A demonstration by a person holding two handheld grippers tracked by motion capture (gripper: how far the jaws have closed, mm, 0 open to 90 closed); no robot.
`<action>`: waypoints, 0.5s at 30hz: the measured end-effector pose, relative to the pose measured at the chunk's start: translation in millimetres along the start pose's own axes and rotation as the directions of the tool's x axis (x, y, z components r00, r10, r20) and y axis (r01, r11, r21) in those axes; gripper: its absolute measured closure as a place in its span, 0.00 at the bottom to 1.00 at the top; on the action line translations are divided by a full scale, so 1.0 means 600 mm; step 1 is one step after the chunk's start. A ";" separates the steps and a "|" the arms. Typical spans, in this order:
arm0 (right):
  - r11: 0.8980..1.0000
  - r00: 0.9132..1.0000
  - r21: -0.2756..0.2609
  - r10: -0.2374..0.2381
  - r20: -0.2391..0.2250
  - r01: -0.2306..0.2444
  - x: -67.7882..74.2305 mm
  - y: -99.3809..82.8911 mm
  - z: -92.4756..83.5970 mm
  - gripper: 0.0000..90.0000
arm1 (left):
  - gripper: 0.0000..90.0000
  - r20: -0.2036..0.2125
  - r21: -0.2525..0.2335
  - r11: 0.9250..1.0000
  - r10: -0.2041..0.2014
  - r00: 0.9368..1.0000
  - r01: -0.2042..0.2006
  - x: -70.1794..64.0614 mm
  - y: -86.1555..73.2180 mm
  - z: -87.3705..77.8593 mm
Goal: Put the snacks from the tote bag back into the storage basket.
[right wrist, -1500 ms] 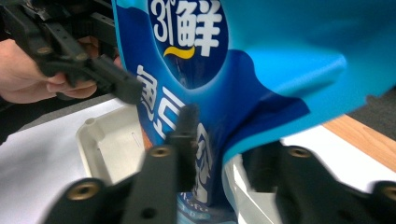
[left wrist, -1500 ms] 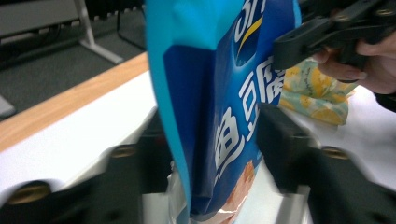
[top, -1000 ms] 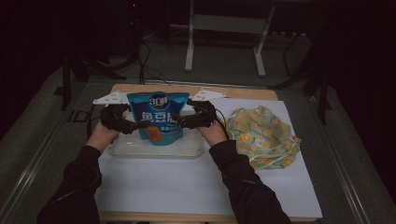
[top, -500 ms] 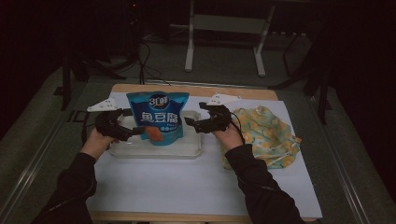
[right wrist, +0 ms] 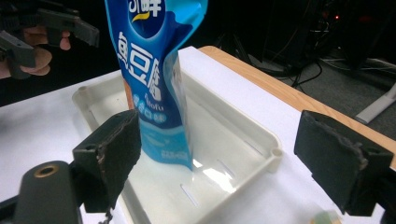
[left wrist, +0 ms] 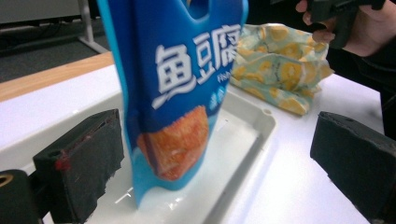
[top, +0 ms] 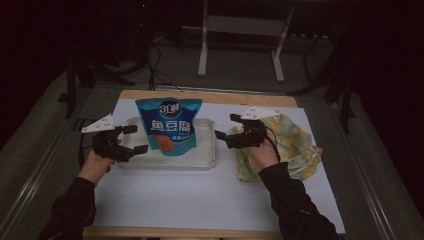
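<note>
Blue pouch (top: 169,125) is being left standing unsupported in the white tray (top: 206,159).
Both the left gripper (top: 131,138) and right gripper (top: 227,127) are being held wide open, empty; toppling is being risked if nudged.

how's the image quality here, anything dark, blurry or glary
High view: dim overall, the room behind the table almost black, the blue pouch and white tray soft. Left gripper view: the pouch is close and blurred, and so is the patterned cloth. Right gripper view: brighter, a small glare patch on the tray floor, dark background.
</note>
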State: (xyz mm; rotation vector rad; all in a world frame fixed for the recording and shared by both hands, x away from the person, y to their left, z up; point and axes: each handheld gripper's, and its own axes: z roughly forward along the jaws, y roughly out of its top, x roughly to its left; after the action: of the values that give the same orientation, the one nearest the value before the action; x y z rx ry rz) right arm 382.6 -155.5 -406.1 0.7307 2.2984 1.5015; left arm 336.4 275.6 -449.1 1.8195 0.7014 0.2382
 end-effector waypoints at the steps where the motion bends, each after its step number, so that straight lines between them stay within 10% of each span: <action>1: 1.000 1.000 0.000 0.001 0.000 -0.001 -0.001 -0.002 -0.005 0.16 | 0.04 -0.009 0.007 1.000 0.004 1.000 -0.004 -0.003 -0.003 -0.001; 15: 1.000 0.998 -0.010 0.002 0.058 -0.001 -0.012 -0.050 -0.093 0.16 | 0.04 -0.060 -0.007 1.000 -0.021 0.998 0.021 -0.042 -0.044 -0.020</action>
State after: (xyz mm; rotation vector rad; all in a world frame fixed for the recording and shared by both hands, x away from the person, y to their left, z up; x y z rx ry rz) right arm 353.0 -211.9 -410.9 0.7635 2.2469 1.4716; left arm 301.3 276.2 -464.3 1.8038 0.7606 0.2824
